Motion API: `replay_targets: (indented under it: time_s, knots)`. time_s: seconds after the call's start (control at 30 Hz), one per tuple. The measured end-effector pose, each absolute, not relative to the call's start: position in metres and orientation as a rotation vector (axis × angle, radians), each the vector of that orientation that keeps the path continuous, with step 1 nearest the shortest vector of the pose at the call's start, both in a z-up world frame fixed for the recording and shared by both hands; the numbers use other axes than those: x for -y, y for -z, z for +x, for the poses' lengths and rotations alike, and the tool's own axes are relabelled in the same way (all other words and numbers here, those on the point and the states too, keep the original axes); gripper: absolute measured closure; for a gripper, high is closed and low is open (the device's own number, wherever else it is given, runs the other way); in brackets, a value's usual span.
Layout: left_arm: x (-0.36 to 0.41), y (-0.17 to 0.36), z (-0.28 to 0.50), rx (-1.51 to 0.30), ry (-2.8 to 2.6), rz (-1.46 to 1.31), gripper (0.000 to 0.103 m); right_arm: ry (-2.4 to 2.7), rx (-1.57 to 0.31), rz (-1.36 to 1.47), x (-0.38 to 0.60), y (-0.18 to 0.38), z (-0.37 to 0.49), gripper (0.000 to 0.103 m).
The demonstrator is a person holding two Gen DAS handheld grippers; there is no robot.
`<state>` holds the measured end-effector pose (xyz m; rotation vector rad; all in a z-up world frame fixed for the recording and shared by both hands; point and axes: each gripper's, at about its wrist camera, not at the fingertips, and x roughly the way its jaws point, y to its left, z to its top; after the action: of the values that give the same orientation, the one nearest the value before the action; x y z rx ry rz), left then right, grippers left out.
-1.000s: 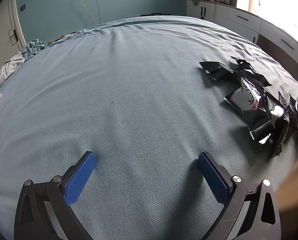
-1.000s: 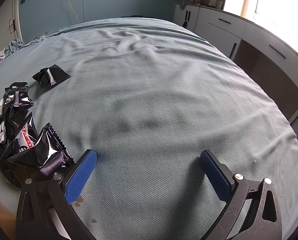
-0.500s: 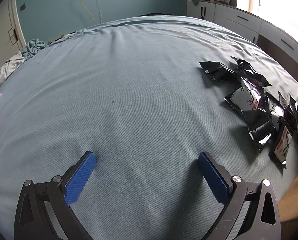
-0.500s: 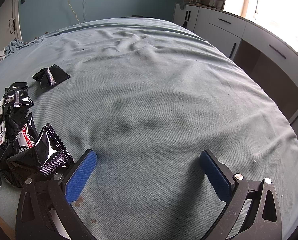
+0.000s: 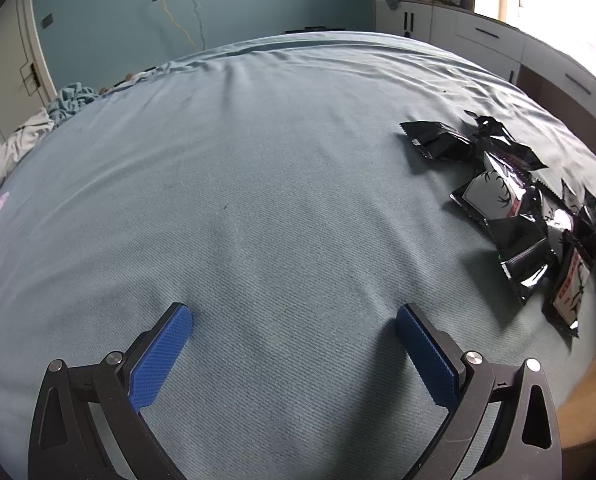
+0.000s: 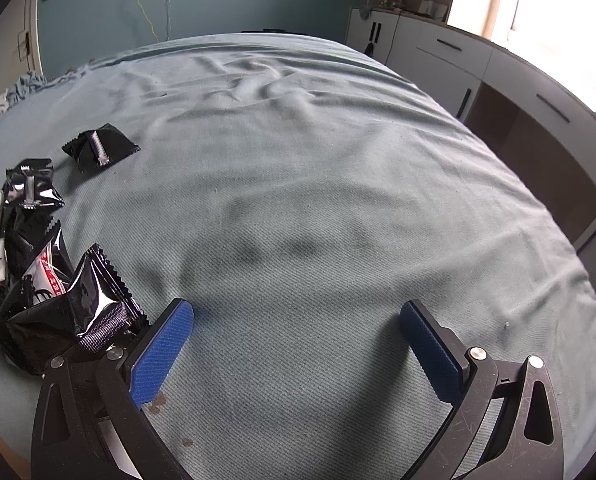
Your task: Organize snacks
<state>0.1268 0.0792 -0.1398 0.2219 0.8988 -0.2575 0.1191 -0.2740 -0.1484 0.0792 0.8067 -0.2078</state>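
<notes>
- Blue ribbed pads line both grippers. The left gripper (image 5: 294, 320) has its jaws spread wide with nothing between them, low over bare cloth.
- The right gripper (image 6: 296, 318) is likewise spread wide and holds nothing; its left finger sits just beside the nearest packet.
- Support surface: a grey-blue woven bed cover (image 5: 258, 200), wrinkled toward the far side and marked with small brown stains (image 6: 158, 398) near the right gripper.
- Task items: a loose heap of glossy black foil snack packets (image 5: 510, 216) lies between the two grippers, to the right of the left one and to the left of the right one. One black packet with a silver seam (image 6: 98, 152) lies apart, farther up the bed.
- Judged status: sorting not yet begun; no packet gripped.
- Risks, as judged: slick foil may slip from the pads; overlapping packets may lift together or scatter; the soft cover may bunch into the jaws on a low grasp; air-filled packets may crush.
</notes>
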Motion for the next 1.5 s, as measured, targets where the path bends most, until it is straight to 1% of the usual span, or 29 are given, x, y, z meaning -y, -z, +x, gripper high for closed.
replay_targets:
  time_s: [0.17, 0.23, 0.3, 0.37, 0.43, 0.47, 0.53, 0.57, 0.63, 0.7, 0.8, 0.87, 1.0, 1.17, 1.2, 1.27, 1.4, 1.47, 1.5]
  knots:
    - [-0.079, 0.141, 0.128, -0.903, 0.247, 0.214, 0.0, 0.21, -0.82, 0.082, 0.272, 0.147, 0.128, 0.0]
    - [-0.075, 0.139, 0.133, -0.92, 0.257, 0.217, 0.0, 0.156, -0.837, 0.033, 0.27, 0.144, 0.137, 0.0]
    - [-0.069, 0.136, 0.141, -0.965, 0.299, 0.228, 0.0, 0.094, -0.851, -0.033, 0.27, 0.141, 0.144, 0.0]
    - [-0.065, 0.135, 0.144, -1.02, 0.314, 0.219, 0.0, 0.049, -0.884, -0.035, 0.273, 0.138, 0.147, 0.0]
    - [-0.059, 0.132, 0.144, -1.068, 0.313, 0.231, 0.0, 0.04, -0.983, 0.053, 0.281, 0.138, 0.149, 0.0]
    - [-0.056, 0.132, 0.143, -1.086, 0.3, 0.251, 0.0, 0.043, -1.02, 0.064, 0.282, 0.136, 0.151, 0.0]
    - [-0.051, 0.126, 0.142, -1.112, 0.242, 0.275, 0.0, 0.005, -1.16, 0.049, 0.28, 0.131, 0.159, 0.0]
    - [-0.05, 0.121, 0.141, -1.113, 0.216, 0.278, 0.0, -0.019, -1.185, 0.065, 0.279, 0.125, 0.159, 0.0]
    - [-0.047, 0.102, 0.134, -1.071, 0.179, 0.287, 0.0, -0.008, -1.131, 0.1, 0.282, 0.109, 0.15, 0.0]
    - [-0.043, 0.074, 0.122, -0.984, 0.12, 0.322, 0.0, 0.026, -1.085, 0.102, 0.285, 0.089, 0.143, 0.0]
    - [-0.038, 0.035, 0.102, -0.849, -0.031, 0.405, 0.0, 0.065, -0.943, 0.128, 0.287, 0.047, 0.12, 0.0]
    - [-0.041, 0.01, 0.084, -0.775, -0.073, 0.399, 0.0, 0.052, -0.828, 0.185, 0.287, 0.02, 0.096, 0.0]
    - [-0.038, -0.023, 0.055, -0.728, 0.059, 0.342, 0.0, 0.022, -0.628, 0.286, 0.274, -0.016, 0.035, 0.0]
    - [-0.014, -0.048, 0.017, -0.67, 0.157, 0.335, 0.0, 0.222, -0.511, 0.229, 0.252, -0.031, -0.022, 0.0]
    - [-0.01, -0.052, 0.013, -0.66, 0.174, 0.323, 0.0, 0.263, -0.5, 0.228, 0.249, -0.03, -0.028, 0.0]
    - [-0.005, -0.06, -0.002, -0.634, 0.194, 0.286, 0.0, 0.275, -0.534, 0.256, 0.245, -0.027, -0.032, 0.0]
    - [0.0, -0.061, -0.017, -0.632, 0.221, 0.242, 0.0, 0.157, -0.728, 0.338, 0.241, -0.013, -0.011, 0.0]
    - [0.005, -0.057, -0.017, -0.65, 0.241, 0.259, 0.0, 0.138, -0.835, 0.274, 0.228, -0.002, 0.004, 0.0]
    - [0.007, -0.055, -0.015, -0.665, 0.256, 0.281, 0.0, 0.133, -0.858, 0.259, 0.224, 0.0, 0.007, 0.0]
